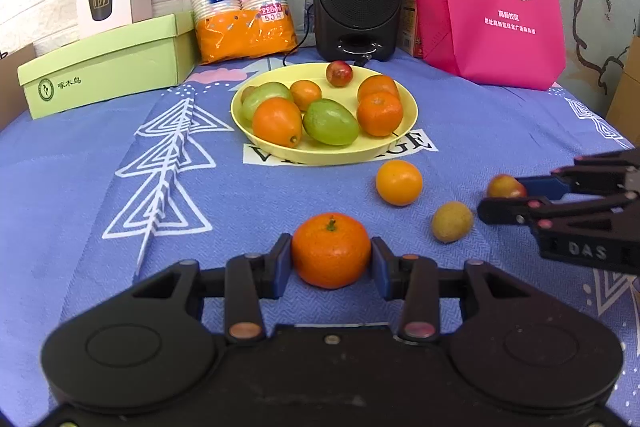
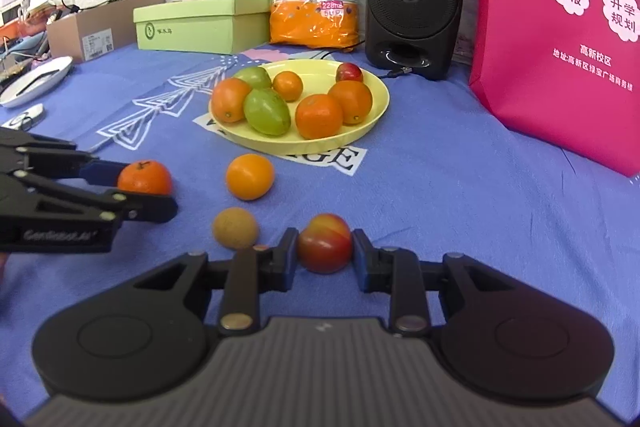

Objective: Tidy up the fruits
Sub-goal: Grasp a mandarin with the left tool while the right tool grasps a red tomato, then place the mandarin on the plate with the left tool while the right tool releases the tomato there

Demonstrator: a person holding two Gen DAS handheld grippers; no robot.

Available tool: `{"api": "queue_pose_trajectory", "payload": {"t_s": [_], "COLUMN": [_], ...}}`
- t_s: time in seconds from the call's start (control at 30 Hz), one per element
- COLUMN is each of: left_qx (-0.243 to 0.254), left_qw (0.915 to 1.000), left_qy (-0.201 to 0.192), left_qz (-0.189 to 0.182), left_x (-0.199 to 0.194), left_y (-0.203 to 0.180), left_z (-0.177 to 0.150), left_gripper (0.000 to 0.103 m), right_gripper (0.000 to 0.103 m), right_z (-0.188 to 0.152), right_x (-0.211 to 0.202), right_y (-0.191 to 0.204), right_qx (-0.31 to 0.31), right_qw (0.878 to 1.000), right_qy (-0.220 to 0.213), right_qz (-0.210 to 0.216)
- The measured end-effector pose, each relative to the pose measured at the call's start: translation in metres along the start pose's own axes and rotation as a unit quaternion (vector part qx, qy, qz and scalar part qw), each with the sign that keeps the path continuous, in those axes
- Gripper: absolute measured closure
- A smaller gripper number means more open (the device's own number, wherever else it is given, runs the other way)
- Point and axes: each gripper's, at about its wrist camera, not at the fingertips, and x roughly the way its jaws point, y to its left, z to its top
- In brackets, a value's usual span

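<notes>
Left gripper (image 1: 331, 261) grips tangerine (image 1: 331, 251), right gripper (image 2: 325, 253) plum (image 2: 325, 243), near plate (image 1: 280, 151). Round, soft-skinned, roll-prone: clamp at widest girth, lightly.

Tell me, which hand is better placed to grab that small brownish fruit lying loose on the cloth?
Probably the right: the brownish fruit lies just beside the right gripper, though it already grips a red fruit. The left gripper, holding a mandarin, sits farther away.

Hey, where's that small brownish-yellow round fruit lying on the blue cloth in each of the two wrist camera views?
Left wrist view: the brownish-yellow fruit lies right of centre, between the left gripper's tangerine and the right gripper.
Right wrist view: it lies left of centre, just left of the red-yellow fruit in the right gripper.
Shared landmark: the yellow plate of fruit, behind it in both.
</notes>
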Motion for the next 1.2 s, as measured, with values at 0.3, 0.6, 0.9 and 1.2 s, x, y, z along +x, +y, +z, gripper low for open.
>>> {"api": "queue_pose_trajectory", "payload": {"t_s": [0.3, 0.6, 0.9, 1.2], "left_qx": [-0.011, 0.025, 0.051, 0.027], "left_qw": [0.9994, 0.9988, 0.998, 0.9989], "left_qy": [-0.023, -0.04, -0.024, 0.032], "left_qz": [-0.023, -0.01, 0.028, 0.02], "left_x": [-0.027, -0.005, 0.084, 0.154], "left_y": [0.008, 0.018, 0.023, 0.033], "left_z": [0.008, 0.07, 0.146, 0.173], "left_gripper": [0.063, 0.063, 0.063, 0.063], "right_gripper": [0.075, 0.075, 0.076, 0.076], "right_z": [-0.012, 0.023, 0.1, 0.13], "right_x": [-0.026, -0.025, 0.035, 0.092], "right_y": [0.001, 0.0, -0.005, -0.005], "right_qx": [0.006, -0.022, -0.044, -0.06], "right_qw": [1.0, 0.999, 0.998, 0.997], "right_qy": [-0.009, -0.033, -0.04, -0.012], "right_qz": [0.016, 0.024, 0.034, 0.048]}}
